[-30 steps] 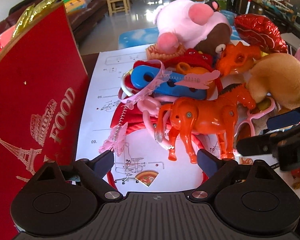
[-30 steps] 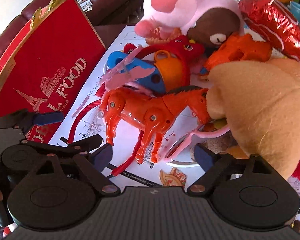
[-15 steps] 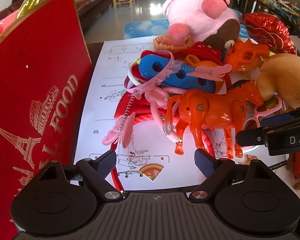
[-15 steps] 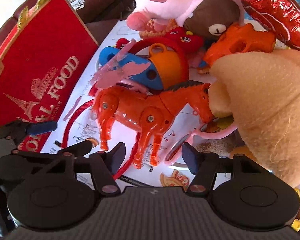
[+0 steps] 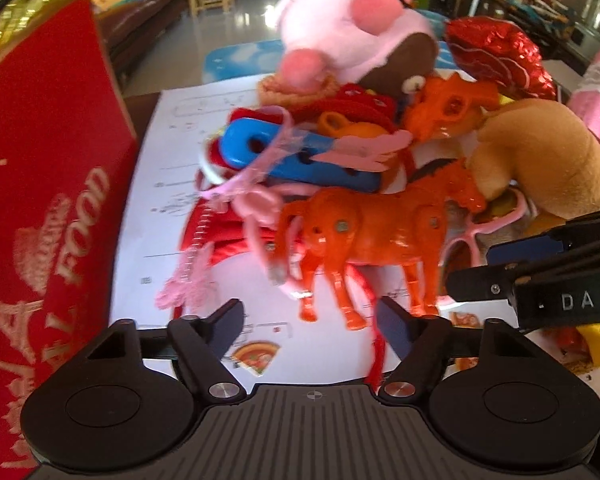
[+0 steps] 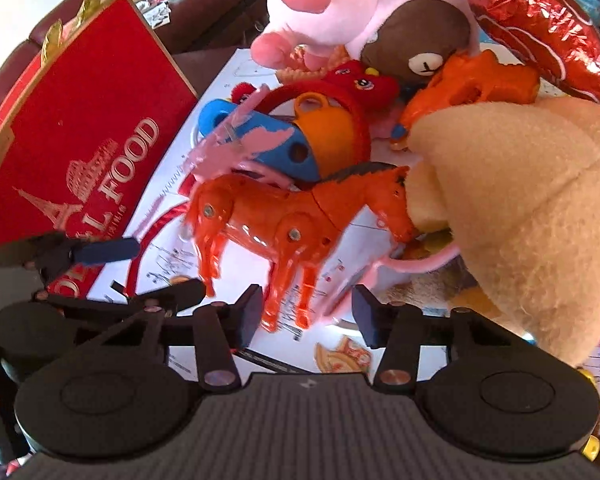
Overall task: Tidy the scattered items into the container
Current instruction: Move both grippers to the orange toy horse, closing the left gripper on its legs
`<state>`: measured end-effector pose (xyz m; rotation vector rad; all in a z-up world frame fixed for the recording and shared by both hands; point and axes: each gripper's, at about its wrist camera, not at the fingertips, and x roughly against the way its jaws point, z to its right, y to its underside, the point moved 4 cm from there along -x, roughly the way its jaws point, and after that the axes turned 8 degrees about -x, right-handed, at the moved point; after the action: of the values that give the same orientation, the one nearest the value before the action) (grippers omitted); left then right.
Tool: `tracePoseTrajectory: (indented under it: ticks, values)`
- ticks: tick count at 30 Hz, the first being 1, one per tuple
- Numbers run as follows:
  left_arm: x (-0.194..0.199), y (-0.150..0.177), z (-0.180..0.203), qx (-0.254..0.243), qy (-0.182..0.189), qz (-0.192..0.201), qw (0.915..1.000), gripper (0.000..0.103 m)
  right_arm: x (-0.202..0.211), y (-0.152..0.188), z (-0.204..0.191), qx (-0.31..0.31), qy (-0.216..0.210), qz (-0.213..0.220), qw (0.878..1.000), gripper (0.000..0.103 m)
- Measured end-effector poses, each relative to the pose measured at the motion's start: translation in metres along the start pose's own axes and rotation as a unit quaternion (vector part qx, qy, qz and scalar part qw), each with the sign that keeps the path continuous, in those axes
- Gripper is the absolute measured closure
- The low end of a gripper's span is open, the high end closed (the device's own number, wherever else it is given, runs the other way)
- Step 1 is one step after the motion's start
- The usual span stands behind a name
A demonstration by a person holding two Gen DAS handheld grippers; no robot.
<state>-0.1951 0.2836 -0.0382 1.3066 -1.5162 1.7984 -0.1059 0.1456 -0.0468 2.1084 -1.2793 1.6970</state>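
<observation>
An orange plastic horse (image 5: pixel 364 232) stands on a white printed sheet (image 5: pixel 172 152) in front of a heap of toys. My left gripper (image 5: pixel 311 316) has its jaws closing, with the horse's hind legs between the pads but untouched. My right gripper (image 6: pixel 308 312) is also closing, its pads on either side of the horse's (image 6: pixel 284 224) front legs and a pink glasses arm, with gaps still showing. A red gift box marked FOOD (image 5: pixel 48 200) (image 6: pixel 80 120) stands upright at the left. One of the right gripper's fingers (image 5: pixel 524 248) reaches in from the right of the left wrist view.
Behind the horse lie a blue toy (image 5: pixel 300 156), an orange toy gun (image 5: pixel 448 108), a pink plush (image 5: pixel 352 40), a tan plush (image 6: pixel 520 200), a red foil balloon (image 6: pixel 540 28) and pink glasses (image 5: pixel 488 228). A sofa and room clutter lie beyond.
Both pairs of jaws have narrowed around the horse's legs, the right pair more than the left. The horse and the toy heap stay where they were.
</observation>
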Motion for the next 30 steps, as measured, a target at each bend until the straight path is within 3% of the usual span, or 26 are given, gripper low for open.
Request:
tracePoseTrajectory:
  ticks: [3, 5, 6, 7, 8, 15, 18, 24, 26, 27, 28, 30]
  values:
    - [-0.009, -0.004, 0.004, -0.005, 0.003, -0.01, 0.9999, 0.036, 0.004, 0.0, 0.005, -0.007, -0.003, 0.002, 1.0, 0.049]
    - [-0.017, -0.006, 0.005, 0.001, 0.014, -0.021, 0.9997, 0.059, 0.006, -0.001, 0.008, -0.012, -0.006, 0.005, 1.0, 0.049]
    - [-0.022, -0.006, 0.005, 0.006, 0.021, -0.03, 0.9993, 0.081, 0.006, -0.002, 0.008, -0.016, -0.008, 0.005, 1.0, 0.049]
    - [-0.025, -0.006, 0.005, 0.012, 0.028, -0.034, 0.999, 0.09, 0.007, -0.003, 0.009, -0.02, -0.012, 0.005, 1.0, 0.049]
    - [-0.027, -0.005, 0.003, 0.021, 0.038, -0.036, 0.9984, 0.092, 0.007, -0.004, 0.009, -0.023, -0.016, 0.003, 1.0, 0.048]
    - [-0.022, 0.005, -0.001, 0.031, 0.057, -0.036, 0.9973, 0.092, 0.002, -0.009, 0.005, -0.025, -0.026, -0.002, 0.999, 0.045]
    - [-0.021, 0.008, -0.003, 0.033, 0.058, -0.04, 0.9969, 0.092, -0.002, -0.01, -0.005, -0.014, -0.042, -0.009, 0.999, 0.054]
    - [-0.019, 0.017, -0.009, 0.039, 0.066, -0.05, 0.9958, 0.09, -0.024, -0.009, -0.014, -0.001, -0.032, -0.04, 0.999, 0.07]
    - [-0.019, 0.019, -0.009, 0.035, 0.063, -0.054, 0.996, 0.083, -0.032, -0.006, -0.011, -0.01, -0.037, -0.055, 0.998, 0.075]
    - [-0.018, 0.02, -0.009, 0.032, 0.061, -0.054, 0.9962, 0.065, -0.035, -0.004, -0.009, -0.015, -0.042, -0.06, 0.997, 0.075]
    - [-0.017, 0.019, -0.01, 0.029, 0.053, -0.053, 0.9968, 0.055, -0.037, -0.002, -0.008, -0.022, -0.047, -0.063, 0.997, 0.075]
    - [-0.015, 0.014, -0.011, 0.019, 0.029, -0.048, 0.9982, 0.044, -0.039, 0.0, -0.006, -0.026, -0.049, -0.069, 0.996, 0.079]
